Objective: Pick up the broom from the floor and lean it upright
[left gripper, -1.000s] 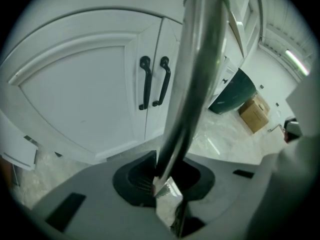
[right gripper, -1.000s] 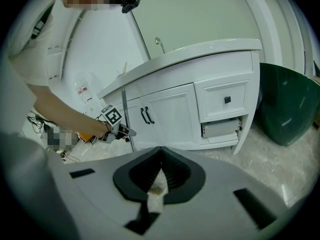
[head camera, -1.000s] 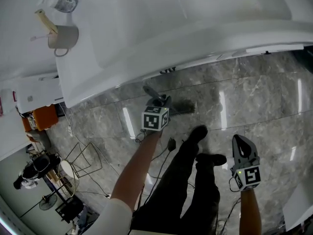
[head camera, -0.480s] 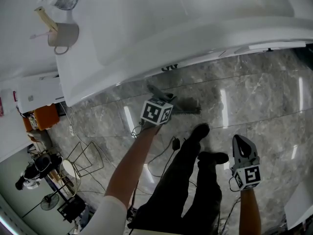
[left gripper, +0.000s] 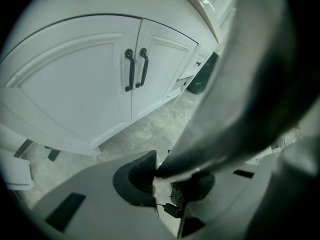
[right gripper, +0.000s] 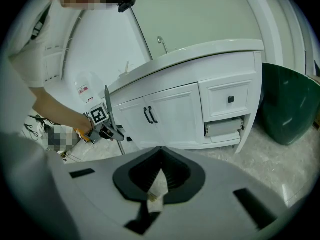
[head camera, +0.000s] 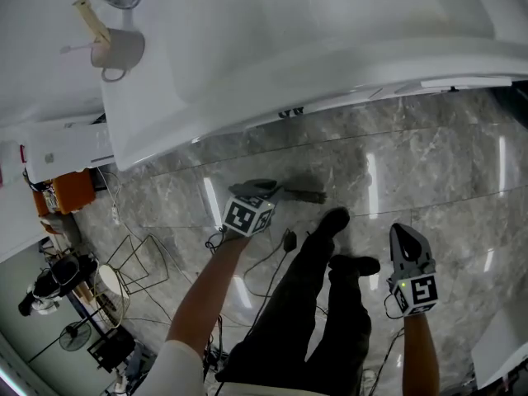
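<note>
The slim grey broom [left gripper: 235, 94] was pinched between the jaws of the left gripper [head camera: 261, 193] and had been tipped steeper than a second before, its dark head apparently still on the grey marble floor [head camera: 429, 163] before the white two-door vanity cabinet [left gripper: 75, 84]; leaning was judged close. Black cables [head camera: 288, 242] and the person's dark shoes [head camera: 337, 219] crowded the spot. The right gripper [right gripper: 160, 149] was held apart, jaws pressed together, a pale scrap [right gripper: 157, 186] at their seam.

Head view looks steeply down; both gripper views share the white cabinet [left gripper: 80, 84].
</note>
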Motion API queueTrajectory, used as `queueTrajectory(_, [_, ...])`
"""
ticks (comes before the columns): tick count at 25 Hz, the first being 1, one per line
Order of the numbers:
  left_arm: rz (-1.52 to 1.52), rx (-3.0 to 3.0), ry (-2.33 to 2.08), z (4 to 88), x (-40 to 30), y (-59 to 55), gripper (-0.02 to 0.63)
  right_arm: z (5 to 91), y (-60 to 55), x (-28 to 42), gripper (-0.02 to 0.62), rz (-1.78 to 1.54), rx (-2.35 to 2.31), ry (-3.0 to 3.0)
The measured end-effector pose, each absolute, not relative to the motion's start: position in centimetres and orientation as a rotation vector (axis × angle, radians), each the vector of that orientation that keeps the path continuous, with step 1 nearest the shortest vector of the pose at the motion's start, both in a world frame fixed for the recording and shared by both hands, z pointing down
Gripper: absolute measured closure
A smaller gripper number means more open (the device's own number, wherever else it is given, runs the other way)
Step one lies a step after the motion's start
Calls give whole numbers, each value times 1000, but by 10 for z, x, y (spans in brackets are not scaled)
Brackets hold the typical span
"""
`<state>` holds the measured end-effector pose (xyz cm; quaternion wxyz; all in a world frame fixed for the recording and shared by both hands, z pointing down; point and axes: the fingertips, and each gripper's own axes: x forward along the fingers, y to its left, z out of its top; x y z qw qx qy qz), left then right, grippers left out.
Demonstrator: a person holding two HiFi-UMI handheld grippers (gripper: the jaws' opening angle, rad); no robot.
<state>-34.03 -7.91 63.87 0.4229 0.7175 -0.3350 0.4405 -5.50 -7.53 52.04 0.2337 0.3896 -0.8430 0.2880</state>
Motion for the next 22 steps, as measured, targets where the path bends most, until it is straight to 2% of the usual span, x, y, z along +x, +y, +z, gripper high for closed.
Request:
queueTrajectory(7, [1081, 1723, -849, 646, -360, -58, 535, 515, -71, -78, 594, 773, 1026, -2336])
queueTrajectory(22, [1043, 1726, -959, 697, -370, -153, 536, 542, -53, -78, 594, 808, 1028, -2301])
